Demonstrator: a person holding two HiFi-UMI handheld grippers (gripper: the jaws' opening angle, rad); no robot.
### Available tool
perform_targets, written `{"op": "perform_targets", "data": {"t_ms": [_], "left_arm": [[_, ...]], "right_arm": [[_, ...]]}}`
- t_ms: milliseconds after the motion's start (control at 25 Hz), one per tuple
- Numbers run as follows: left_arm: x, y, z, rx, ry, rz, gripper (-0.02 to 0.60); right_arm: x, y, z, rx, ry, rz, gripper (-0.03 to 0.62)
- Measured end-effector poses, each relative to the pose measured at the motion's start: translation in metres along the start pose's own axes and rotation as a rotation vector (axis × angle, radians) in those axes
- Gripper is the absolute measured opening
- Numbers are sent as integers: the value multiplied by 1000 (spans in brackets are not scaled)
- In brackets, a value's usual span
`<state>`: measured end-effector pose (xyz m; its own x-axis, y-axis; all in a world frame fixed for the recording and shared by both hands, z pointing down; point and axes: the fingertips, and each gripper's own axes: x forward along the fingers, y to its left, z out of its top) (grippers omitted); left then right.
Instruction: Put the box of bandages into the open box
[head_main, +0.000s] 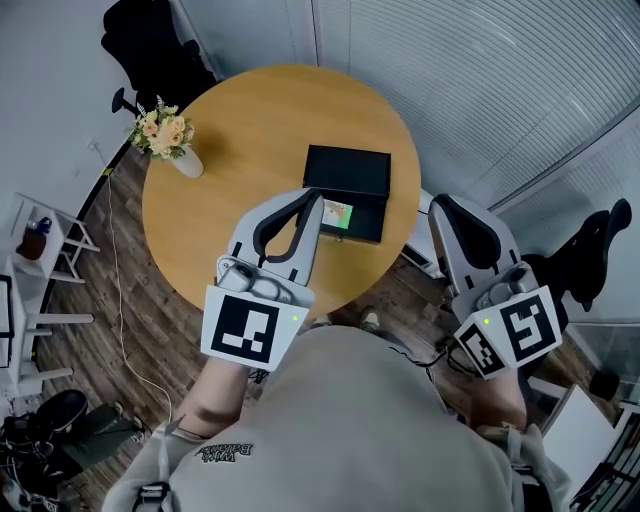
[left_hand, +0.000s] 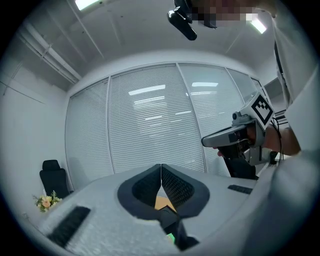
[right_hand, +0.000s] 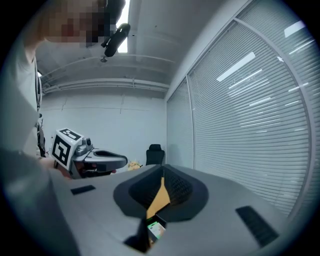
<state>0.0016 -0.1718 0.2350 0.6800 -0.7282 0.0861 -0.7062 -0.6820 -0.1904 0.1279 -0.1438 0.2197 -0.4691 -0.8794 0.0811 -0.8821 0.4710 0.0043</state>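
A black open box (head_main: 372, 229) lies on the round wooden table (head_main: 250, 130), its lid (head_main: 347, 168) laid back behind it. Inside its tray sits the green and white box of bandages (head_main: 337, 213); that same box of bandages (right_hand: 156, 229) shows low through the jaw gap in the right gripper view. My left gripper (head_main: 318, 197) is shut and holds nothing, its tips just left of the bandages above the table. My right gripper (head_main: 437, 204) is also shut and holds nothing, hanging off the table's right edge. In their own views the left gripper (left_hand: 161, 167) and the right gripper (right_hand: 162, 170) each have their jaws closed together.
A white vase of flowers (head_main: 166, 136) stands at the table's left edge. A black office chair (head_main: 150, 40) is behind the table, another chair (head_main: 592, 250) at the right. A white shelf (head_main: 30, 240) stands at the far left. Window blinds (head_main: 480, 70) line the wall.
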Motion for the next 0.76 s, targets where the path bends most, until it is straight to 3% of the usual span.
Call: {"op": "perform_targets", "data": {"t_ms": [760], "left_arm": [[4,6,-6,-3,13,-12,21]], "right_arm": [[7,-6,-17,-119,59,-63,38]]}}
